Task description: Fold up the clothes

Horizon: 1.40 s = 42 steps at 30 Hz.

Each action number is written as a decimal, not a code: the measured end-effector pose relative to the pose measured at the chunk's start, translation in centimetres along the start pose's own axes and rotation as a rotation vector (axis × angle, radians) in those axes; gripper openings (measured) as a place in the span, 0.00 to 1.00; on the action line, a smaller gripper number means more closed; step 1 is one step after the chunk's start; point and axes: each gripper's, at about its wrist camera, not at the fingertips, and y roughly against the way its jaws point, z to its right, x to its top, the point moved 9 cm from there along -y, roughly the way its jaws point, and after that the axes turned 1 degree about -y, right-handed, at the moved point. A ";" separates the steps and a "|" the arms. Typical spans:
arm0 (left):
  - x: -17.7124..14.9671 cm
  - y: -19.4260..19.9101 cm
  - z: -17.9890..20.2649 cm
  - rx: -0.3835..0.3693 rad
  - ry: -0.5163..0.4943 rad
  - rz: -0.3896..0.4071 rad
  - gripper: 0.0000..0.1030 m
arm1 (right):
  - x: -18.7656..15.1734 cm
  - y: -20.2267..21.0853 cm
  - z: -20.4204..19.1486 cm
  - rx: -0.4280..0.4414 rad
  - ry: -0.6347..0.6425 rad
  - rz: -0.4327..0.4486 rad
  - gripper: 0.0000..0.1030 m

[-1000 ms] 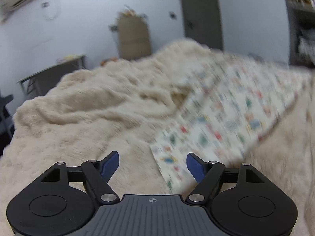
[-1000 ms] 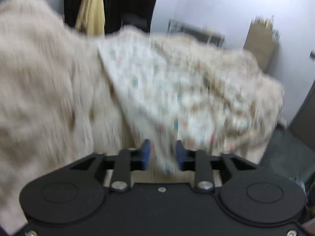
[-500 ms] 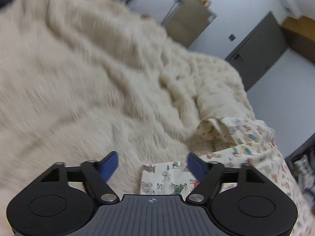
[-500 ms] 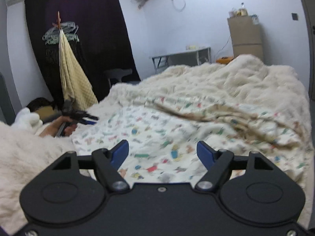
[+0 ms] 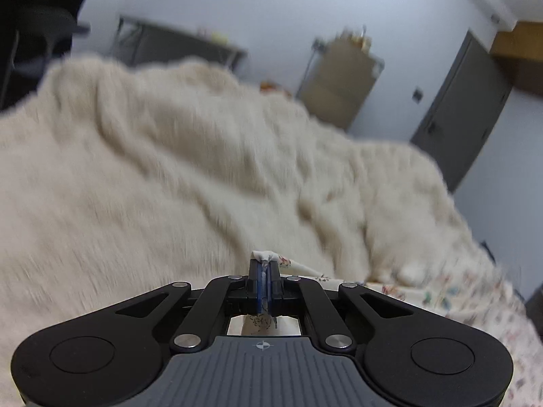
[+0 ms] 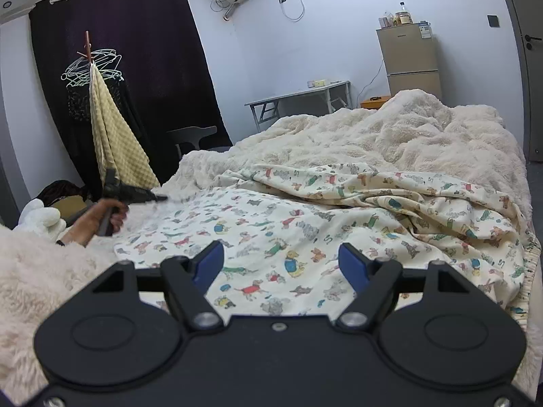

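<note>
A cream garment printed with small cartoon dogs (image 6: 305, 224) lies spread and rumpled on a fluffy cream blanket (image 6: 407, 135) covering the bed. In the left wrist view my left gripper (image 5: 266, 271) is shut on a corner of the garment (image 5: 268, 256), and a tuft of cloth pokes out past the blue pads. The rest of the garment (image 5: 458, 298) trails off to the right. From the right wrist view a hand (image 6: 101, 217) holds that left gripper (image 6: 149, 198) at the garment's far left edge. My right gripper (image 6: 281, 264) stands open just above the garment's near part, nothing between its fingers.
A coat stand with wire hangers and a yellow towel (image 6: 112, 135) stands before a dark curtain at left. A grey chair (image 6: 193, 135), a folding table (image 6: 298, 98) and a small fridge (image 6: 410, 61) line the far wall. A dark door (image 5: 458, 101) is at right.
My left gripper has closed on the garment's corner, and its view has swung across the blanket. My right gripper opened wider and levelled out early on, then held still.
</note>
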 end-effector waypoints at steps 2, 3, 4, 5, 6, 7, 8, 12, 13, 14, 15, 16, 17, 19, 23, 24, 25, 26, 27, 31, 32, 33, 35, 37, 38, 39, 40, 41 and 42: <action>-0.2 -0.6 -0.1 0.084 -0.047 -0.039 0.28 | 0.0 -0.2 -0.1 0.002 0.003 -0.003 0.71; -0.4 -1.0 -0.3 0.119 -0.061 -0.056 0.31 | -0.1 -0.3 -0.3 0.001 0.013 -0.010 0.71; -0.8 -1.3 -0.8 0.150 -0.060 -0.075 0.31 | -0.2 -0.4 -0.4 -0.001 0.018 -0.013 0.71; -1.4 -1.5 -1.4 0.162 -0.042 -0.096 0.31 | -0.2 -0.3 -0.4 -0.002 0.023 -0.014 0.71; -1.9 -1.5 -1.8 0.150 -0.022 -0.107 0.32 | -0.2 -0.3 -0.5 -0.004 0.028 -0.015 0.71; -2.4 -1.1 -2.1 0.135 -0.015 -0.116 0.35 | -0.1 -0.2 -0.6 -0.003 0.029 -0.012 0.71; -3.1 -0.2 -2.4 0.123 -0.024 -0.124 0.43 | 0.0 0.0 -0.7 -0.002 0.030 -0.009 0.71; -6.1 4.8 -2.6 0.148 -0.260 -0.152 0.63 | 0.2 0.4 -0.8 -0.005 0.036 -0.002 0.71; -7.2 6.1 -2.5 0.183 -0.347 -0.161 0.68 | 0.2 0.4 -0.7 -0.007 0.037 -0.002 0.71; -8.6 7.5 -2.4 0.213 -0.444 -0.175 0.68 | 0.2 0.5 -0.7 -0.010 0.038 -0.002 0.71; -10.3 9.0 -2.3 0.238 -0.552 -0.196 0.68 | 0.2 0.5 -0.7 -0.014 0.040 -0.004 0.71; -11.7 10.1 -2.1 0.242 -0.628 -0.210 0.68 | 0.2 0.5 -0.6 -0.018 0.041 -0.008 0.71; -13.2 11.0 -1.8 0.201 -0.687 -0.224 0.69 | 0.2 0.5 -0.6 -0.022 0.043 -0.012 0.72; -15.8 12.2 -0.7 0.109 -0.788 -0.259 0.73 | 0.1 0.5 -0.6 -0.032 0.051 -0.019 0.72; -18.4 10.4 3.0 0.059 -0.924 -0.243 0.74 | -0.1 0.5 -0.4 -0.038 0.050 -0.025 0.72; -18.6 9.6 4.0 0.055 -0.939 -0.215 0.74 | -0.1 0.5 -0.4 -0.040 0.052 -0.026 0.72; -18.7 8.7 5.0 0.049 -0.951 -0.181 0.73 | -0.1 0.6 -0.4 -0.044 0.055 -0.028 0.72; -18.9 7.8 6.0 0.043 -0.967 -0.146 0.65 | -0.2 0.6 -0.3 -0.051 0.058 -0.031 0.72; -19.2 7.2 6.7 0.044 -0.988 -0.121 0.53 | -0.2 0.6 -0.2 -0.058 0.062 -0.034 0.72; -18.6 6.2 6.5 0.168 -1.081 -0.088 0.04 | -0.3 1.0 0.1 -0.069 0.057 -0.032 0.72; -18.0 6.6 6.1 0.177 -1.072 -0.073 0.03 | -0.2 1.0 0.2 -0.070 0.055 -0.030 0.72; -17.3 7.3 5.5 0.180 -1.048 -0.055 0.03 | -0.2 1.1 0.2 -0.072 0.054 -0.028 0.72; -15.7 9.0 4.1 0.197 -1.013 -0.020 0.03 | -0.2 1.1 0.3 -0.076 0.053 -0.029 0.72; -15.6 9.2 3.3 0.226 -1.035 -0.042 0.03 | -0.2 1.1 0.4 -0.080 0.057 -0.034 0.72; -16.1 9.0 2.9 0.233 -1.053 -0.077 0.03 | -0.2 1.1 0.4 -0.081 0.058 -0.034 0.72; -16.6 8.8 2.8 0.223 -1.058 -0.106 0.04 | -0.2 1.1 0.5 -0.083 0.059 -0.035 0.72; -17.1 8.7 3.0 0.211 -1.065 -0.122 0.07 | -0.2 1.2 0.6 -0.084 0.059 -0.035 0.72; -17.5 8.5 3.0 0.203 -1.072 -0.136 0.17 | -0.1 1.2 0.7 -0.085 0.059 -0.035 0.72; -17.7 8.3 2.9 0.199 -1.076 -0.160 0.28 | 0.0 1.3 0.8 -0.091 0.059 -0.033 0.72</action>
